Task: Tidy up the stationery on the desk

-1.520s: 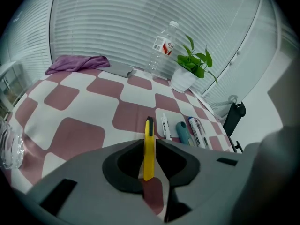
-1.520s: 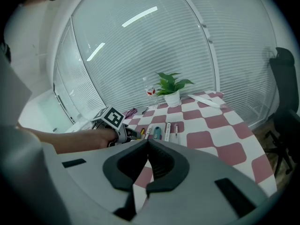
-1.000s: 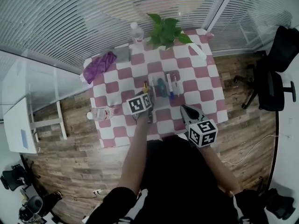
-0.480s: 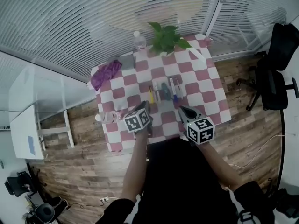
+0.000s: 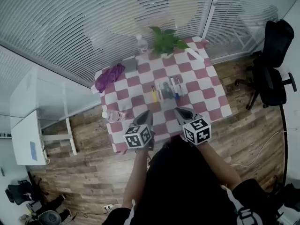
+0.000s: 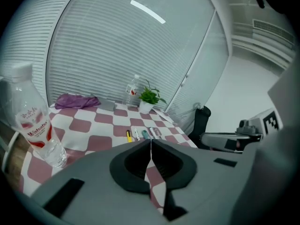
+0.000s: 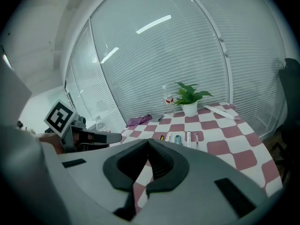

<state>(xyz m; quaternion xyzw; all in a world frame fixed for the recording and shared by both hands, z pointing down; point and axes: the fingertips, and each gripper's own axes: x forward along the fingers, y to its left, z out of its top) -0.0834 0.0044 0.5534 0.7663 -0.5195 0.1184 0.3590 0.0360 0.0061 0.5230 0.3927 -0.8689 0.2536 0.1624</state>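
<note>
Glass walls with blinds all round, wood floor, checkered desk (image 5: 206, 86) in the middle. Left to right:
- purple cloth (image 5: 110, 76) is bunched at the far-left corner, with a grey case (image 5: 129, 63) just beside it. Both look parked out of the work area; I doubt they count as stationery.
- water bottle (image 5: 111, 116) sits at the left edge, near the left gripper. A second bottle (image 5: 142, 44) stands at the back edge.
- left gripper (image 5: 147, 112) hangs over the near edge. Its jaws have just closed, pads meeting, nothing between them. It's empty and short of the pens, so no carry is in hand.
- pens (image 5: 166, 89) are at desk centre: yellow, white, teal, white, blue-capped. They lie side by side, parallel, running front to back. They're close together, but I can't tell if they touch. The lineup looks deliberate, a sorted row, so the task reads as mostly done.
- plant (image 5: 166, 41) is at the back edge behind the row, well apart from it.
- right gripper (image 5: 177, 110) is alongside the left, also over the near edge, jaws fully together and empty. Both point toward the row, so they're likely idle or checking.
- white strip (image 5: 194, 55), maybe a ruler, lies diagonally at the far-right corner, away from the row. If it's stationery, it's the one leftover.
- office chair (image 5: 274, 69) stands off to the right, apart from the desk.
</note>
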